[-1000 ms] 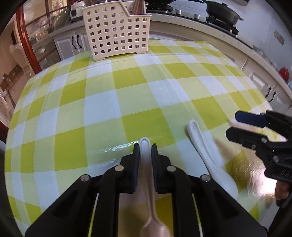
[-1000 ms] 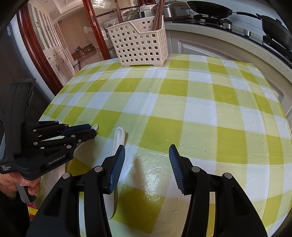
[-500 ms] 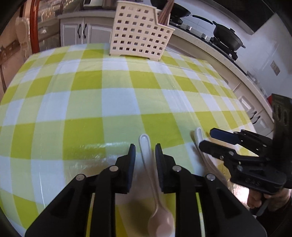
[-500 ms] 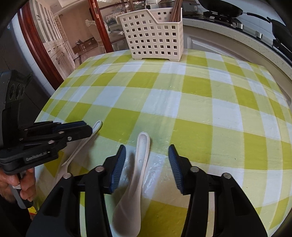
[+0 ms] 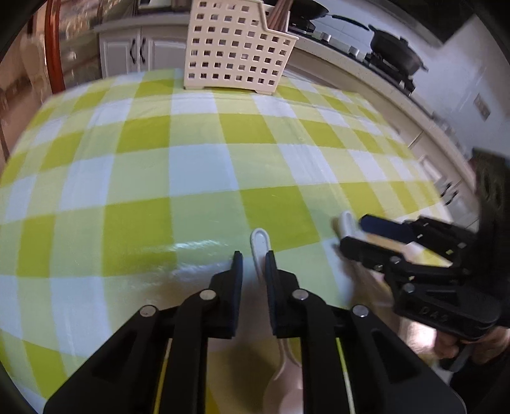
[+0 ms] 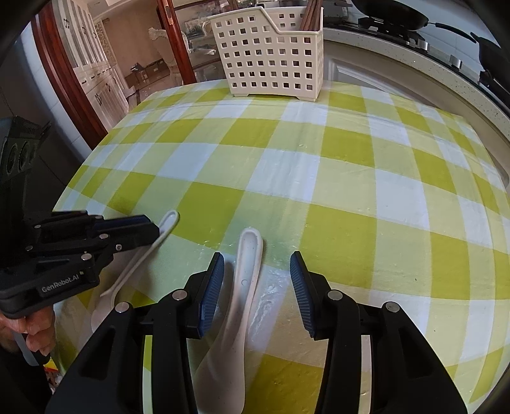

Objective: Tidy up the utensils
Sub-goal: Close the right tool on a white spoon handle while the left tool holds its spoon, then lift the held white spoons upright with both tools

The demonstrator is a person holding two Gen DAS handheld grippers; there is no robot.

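My left gripper (image 5: 253,264) has its jaws a narrow gap apart around the handle of a thin pale pink spoon (image 5: 260,242), which lies against the right finger; its bowl is near the bottom edge. In the right wrist view that spoon (image 6: 140,254) sits beside the left gripper (image 6: 149,227). My right gripper (image 6: 255,274) is open, its fingers on either side of a wider white ceramic spoon (image 6: 244,286) lying on the checked tablecloth (image 6: 350,178). That spoon's tip (image 5: 346,221) shows in the left view by the right gripper (image 5: 353,232).
A cream perforated utensil basket (image 6: 271,54) with brown chopsticks (image 6: 310,14) in it stands at the table's far edge; it also shows in the left wrist view (image 5: 236,54). A counter with a stove and pans (image 5: 392,54) runs behind. The table's near edge lies just below both grippers.
My left gripper opened from a tight grip on the pink spoon to a narrow gap. My right gripper moved left and forward, so the white spoon now lies between its open fingers.
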